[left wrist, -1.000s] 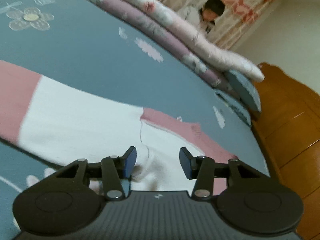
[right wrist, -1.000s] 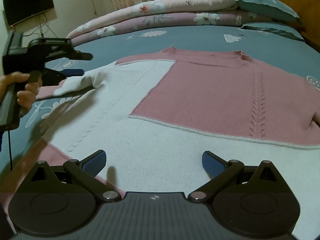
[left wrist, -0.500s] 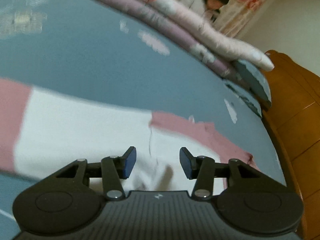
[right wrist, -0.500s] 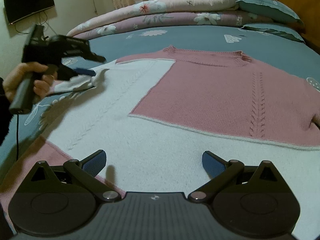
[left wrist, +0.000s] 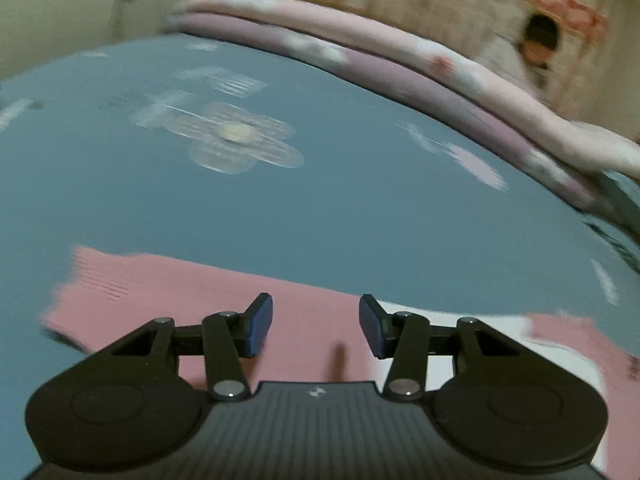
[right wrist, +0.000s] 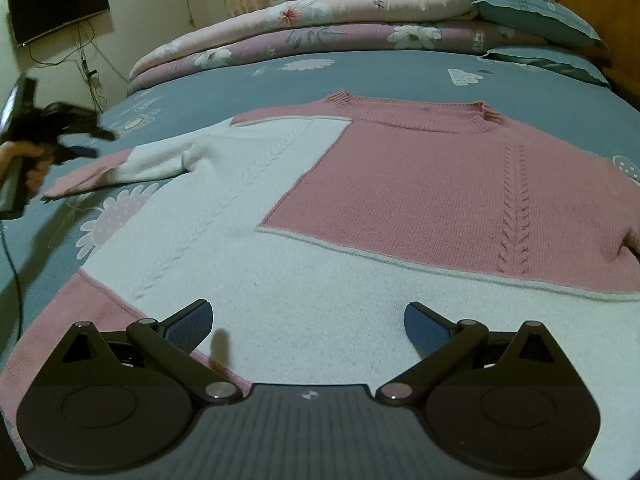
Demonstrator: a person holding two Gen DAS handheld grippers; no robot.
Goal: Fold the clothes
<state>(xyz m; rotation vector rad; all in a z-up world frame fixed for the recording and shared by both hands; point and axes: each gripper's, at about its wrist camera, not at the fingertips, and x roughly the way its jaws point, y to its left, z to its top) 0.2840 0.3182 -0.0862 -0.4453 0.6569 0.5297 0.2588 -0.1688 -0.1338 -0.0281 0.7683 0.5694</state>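
While the pink-and-white sweater (right wrist: 360,208) lies flat on the blue floral bedsheet (right wrist: 392,76), the right gripper (right wrist: 308,322) sits low over its white hem, jaws spread wide and empty. At the sweater's far left sleeve (right wrist: 116,166), the left gripper (left wrist: 316,326) hovers above the pink cuff (left wrist: 168,292), jaws parted and holding nothing. Folded quilts (right wrist: 320,28) lie beyond the sweater's collar.
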